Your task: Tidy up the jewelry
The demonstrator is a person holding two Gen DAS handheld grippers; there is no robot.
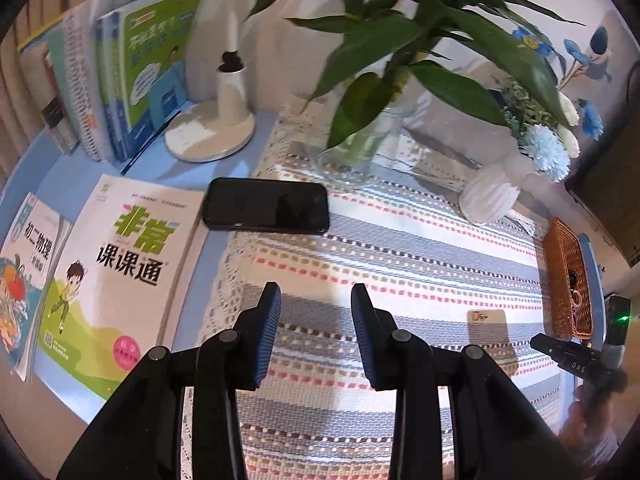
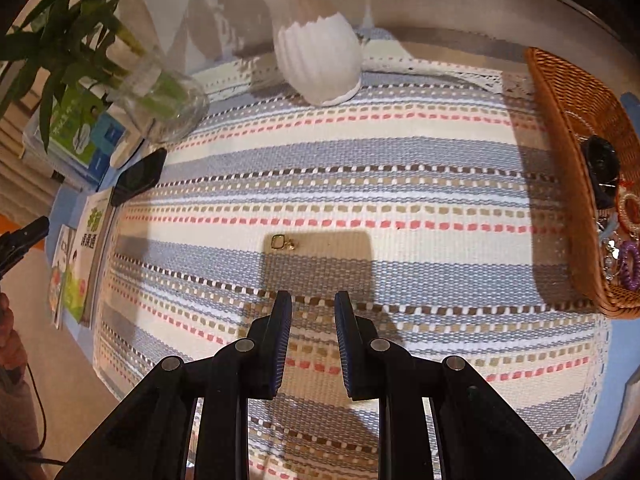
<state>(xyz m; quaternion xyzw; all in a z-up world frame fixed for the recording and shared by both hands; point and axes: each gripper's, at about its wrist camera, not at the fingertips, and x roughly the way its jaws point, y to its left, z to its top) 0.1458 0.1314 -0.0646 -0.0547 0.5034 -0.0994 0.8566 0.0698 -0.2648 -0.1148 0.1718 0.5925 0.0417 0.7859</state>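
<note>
A clear card point(image 2: 320, 252) with a small gold earring point(image 2: 283, 242) at its left end lies on the striped cloth, just beyond my right gripper point(image 2: 313, 304), which is open and empty. The card also shows in the left wrist view point(image 1: 486, 318). A brown wicker basket point(image 2: 560, 152) at the right holds a black hair clip point(image 2: 600, 168), an orange ring point(image 2: 630, 208) and a purple coil hair tie point(image 2: 630, 264). The basket shows in the left wrist view point(image 1: 566, 276) too. My left gripper point(image 1: 316, 296) is open and empty above the cloth, left of the card.
A black phone point(image 1: 266, 206), textbooks point(image 1: 120, 264), upright books point(image 1: 132, 72) and a white lamp base point(image 1: 212, 132) stand at the left. A glass vase with a green plant point(image 1: 360, 148) and a white ribbed vase point(image 2: 320, 56) with blue flowers stand at the back.
</note>
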